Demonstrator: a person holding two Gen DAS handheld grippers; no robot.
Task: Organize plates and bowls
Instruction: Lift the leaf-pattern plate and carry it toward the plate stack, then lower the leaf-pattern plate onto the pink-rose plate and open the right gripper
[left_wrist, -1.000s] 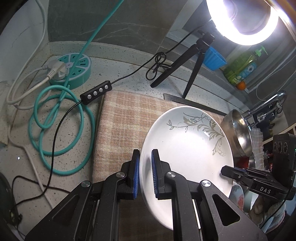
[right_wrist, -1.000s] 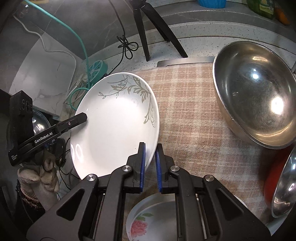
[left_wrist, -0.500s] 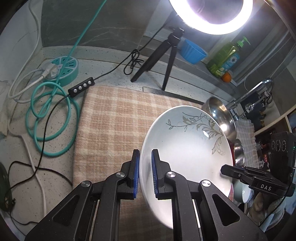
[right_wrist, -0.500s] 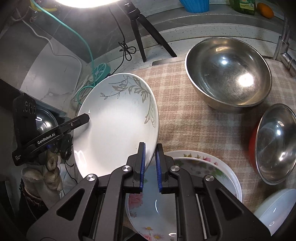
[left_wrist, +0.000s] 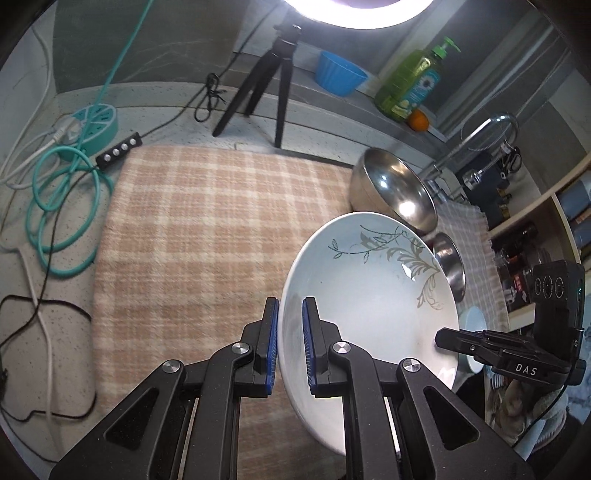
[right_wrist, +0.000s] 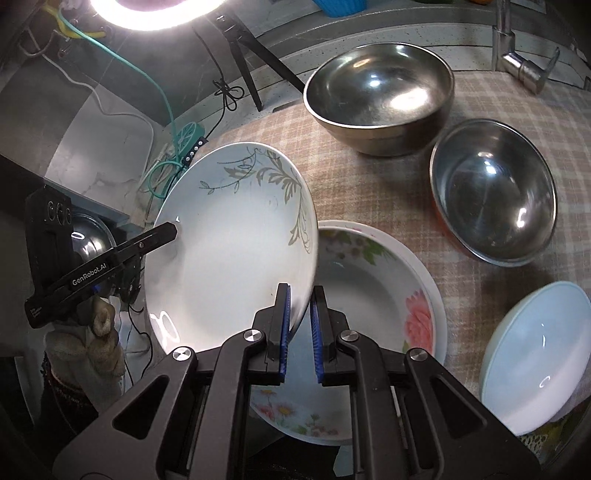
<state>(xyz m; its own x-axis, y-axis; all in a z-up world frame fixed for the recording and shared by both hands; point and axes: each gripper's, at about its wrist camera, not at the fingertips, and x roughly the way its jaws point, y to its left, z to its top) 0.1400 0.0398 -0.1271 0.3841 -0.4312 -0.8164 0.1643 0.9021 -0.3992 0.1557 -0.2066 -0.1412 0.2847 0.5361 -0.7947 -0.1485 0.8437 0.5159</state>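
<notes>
Ahead and to the left of the left claw (left_wrist: 289, 345), the checked cloth (left_wrist: 207, 229) lies bare as far as the tripod (left_wrist: 266, 85); coiled cables (left_wrist: 62, 199) border its left edge. Ahead and right of the right claw (right_wrist: 300, 332), the floral basin (right_wrist: 369, 295), two steel bowls (right_wrist: 380, 96) (right_wrist: 495, 192) and a pale plate (right_wrist: 535, 365) crowd the bench, with narrow cloth gaps between.
</notes>
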